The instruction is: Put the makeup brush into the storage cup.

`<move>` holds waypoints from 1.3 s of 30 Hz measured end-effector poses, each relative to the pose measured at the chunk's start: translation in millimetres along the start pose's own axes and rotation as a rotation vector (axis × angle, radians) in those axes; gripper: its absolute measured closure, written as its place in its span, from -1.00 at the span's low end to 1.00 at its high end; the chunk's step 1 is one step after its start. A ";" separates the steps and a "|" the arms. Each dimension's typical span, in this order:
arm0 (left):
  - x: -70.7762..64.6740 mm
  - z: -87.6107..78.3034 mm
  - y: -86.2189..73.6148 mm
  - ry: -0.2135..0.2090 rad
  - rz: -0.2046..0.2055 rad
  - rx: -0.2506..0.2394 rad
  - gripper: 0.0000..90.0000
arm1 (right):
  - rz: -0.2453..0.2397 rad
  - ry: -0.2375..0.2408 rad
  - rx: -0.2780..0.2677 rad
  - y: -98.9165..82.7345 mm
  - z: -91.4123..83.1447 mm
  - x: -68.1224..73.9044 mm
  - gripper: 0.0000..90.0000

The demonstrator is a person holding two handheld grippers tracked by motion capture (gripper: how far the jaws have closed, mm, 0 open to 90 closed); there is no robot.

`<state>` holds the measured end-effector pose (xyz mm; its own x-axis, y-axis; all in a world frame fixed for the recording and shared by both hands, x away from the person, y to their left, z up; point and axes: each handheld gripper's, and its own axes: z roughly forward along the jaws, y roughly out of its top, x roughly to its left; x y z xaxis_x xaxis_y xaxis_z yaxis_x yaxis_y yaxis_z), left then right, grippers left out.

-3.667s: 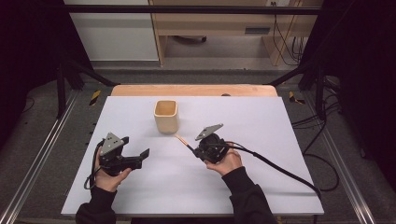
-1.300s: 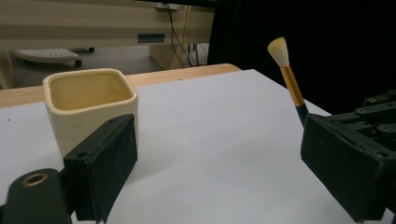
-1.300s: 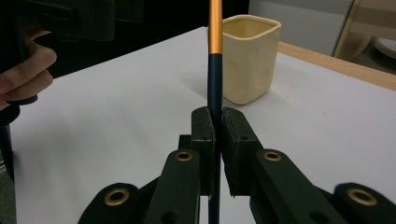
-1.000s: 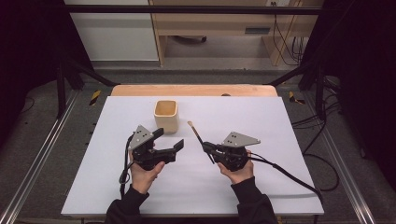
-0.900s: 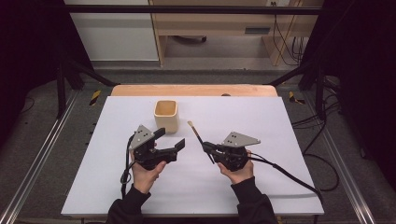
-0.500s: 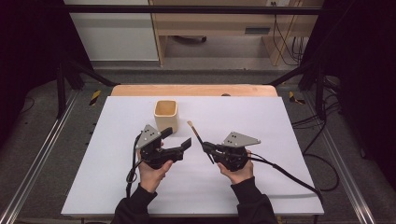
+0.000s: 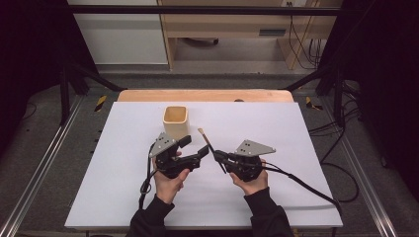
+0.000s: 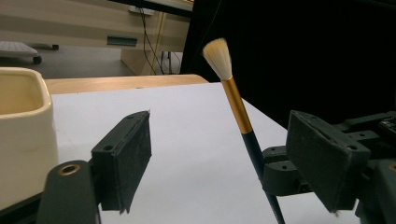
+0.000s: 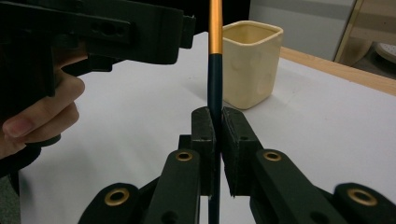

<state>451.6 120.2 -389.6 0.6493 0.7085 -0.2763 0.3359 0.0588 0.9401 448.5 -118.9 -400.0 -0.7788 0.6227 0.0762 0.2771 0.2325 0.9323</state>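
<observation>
White tabletop before us: one cream cup at twelve o'clock of the left gripper, jaws spread and just now narrowing around one brush without touching. At three o'clock, the right gripper pinches that brush's dark handle. Since before, we've seen the left gripper slide rightward.

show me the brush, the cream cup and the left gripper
brush (image 8: 236, 103), left gripper view, on the gold ferrule
cream cup (image 7: 176, 121), high view, on its front wall
left gripper (image 7: 193, 152), high view, midway between its jaws' tips
</observation>
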 end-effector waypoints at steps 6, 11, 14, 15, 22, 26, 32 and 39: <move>-3.2 4.7 -2.4 -0.008 -0.022 0.001 -0.30 | -0.004 0.001 0.002 0.1 0.4 1.2 0.87; -4.0 6.4 -3.2 -0.010 -0.035 -0.002 -0.09 | -0.005 0.003 0.003 0.0 0.7 1.4 0.88; -5.0 7.0 -3.5 -0.017 -0.047 -0.011 0.01 | -0.005 0.003 0.001 0.4 0.7 1.7 0.87; -5.4 7.2 -3.5 -0.018 -0.052 -0.014 0.05 | -0.005 0.003 0.000 0.4 0.8 1.9 0.87; -6.4 10.3 -5.0 -0.016 -0.084 -0.013 0.24 | -0.007 0.003 0.001 0.4 1.2 2.4 0.87; -7.5 11.3 -5.7 -0.021 -0.095 -0.016 0.35 | -0.005 0.002 0.005 -0.1 2.0 2.4 0.87; -8.8 12.8 -6.8 -0.016 -0.115 -0.015 0.45 | -0.006 0.002 0.001 0.5 1.6 3.0 0.87; -10.4 14.6 -8.2 -0.008 -0.132 -0.006 0.56 | -0.009 0.004 0.006 0.1 2.7 3.0 0.87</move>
<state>452.1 102.1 -397.4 0.6049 0.6887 -0.3997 0.4150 0.1557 0.8964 447.7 -115.0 -400.6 -0.7832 0.6179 0.0693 0.2735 0.2424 0.9308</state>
